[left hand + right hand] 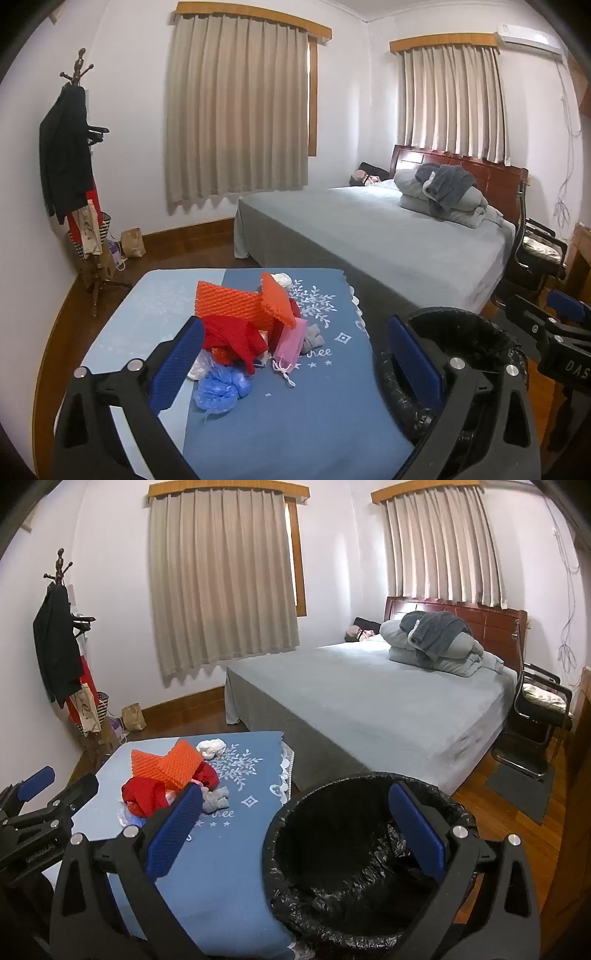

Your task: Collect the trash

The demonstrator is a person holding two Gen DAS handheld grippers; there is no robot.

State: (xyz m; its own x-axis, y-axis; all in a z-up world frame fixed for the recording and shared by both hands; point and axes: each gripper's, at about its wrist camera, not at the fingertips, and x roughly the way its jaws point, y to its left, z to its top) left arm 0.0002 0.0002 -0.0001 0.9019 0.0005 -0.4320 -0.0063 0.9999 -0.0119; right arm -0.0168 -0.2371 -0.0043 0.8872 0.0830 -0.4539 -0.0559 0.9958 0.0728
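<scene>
Together, we held two claws over a small desk (295, 424) draped in a blue cloth in a bedroom. Our left claw (295, 369) stood with its blue pads (177, 365) spread wide apart and nothing between them, angled down toward the trash piled at the desk's middle. Our right claw (295, 830) was just as wide apart and empty, hanging above a bin (354, 856) lined with a black bag, which stood on the floor just beside the desk's right edge.

The trash lay in one heap: orange ridged foam sheets (236, 306) at the far side, a crumpled red wrapper (236, 338) in front of them, a pink drawstring pouch (290, 345) to the right, a knotted blue plastic bag (221, 387) nearest us, and a clear plastic scrap (199, 363) at its left. A grey cloth wad (216, 797) sat to the right of the heap, and a white crumpled tissue (211, 747) lay at the far edge. None of it touched either claw.

Beyond the desk stood a bed (369, 701) with a grey cover and folded bedding (436, 646) against a wooden headboard. A coat rack (74, 177) hung with dark clothing stood by the left wall, a brown paper bag (133, 242) on the floor near it. Beige curtains (236, 110) covered both windows, and a chair (539, 709) stood at the far right.
</scene>
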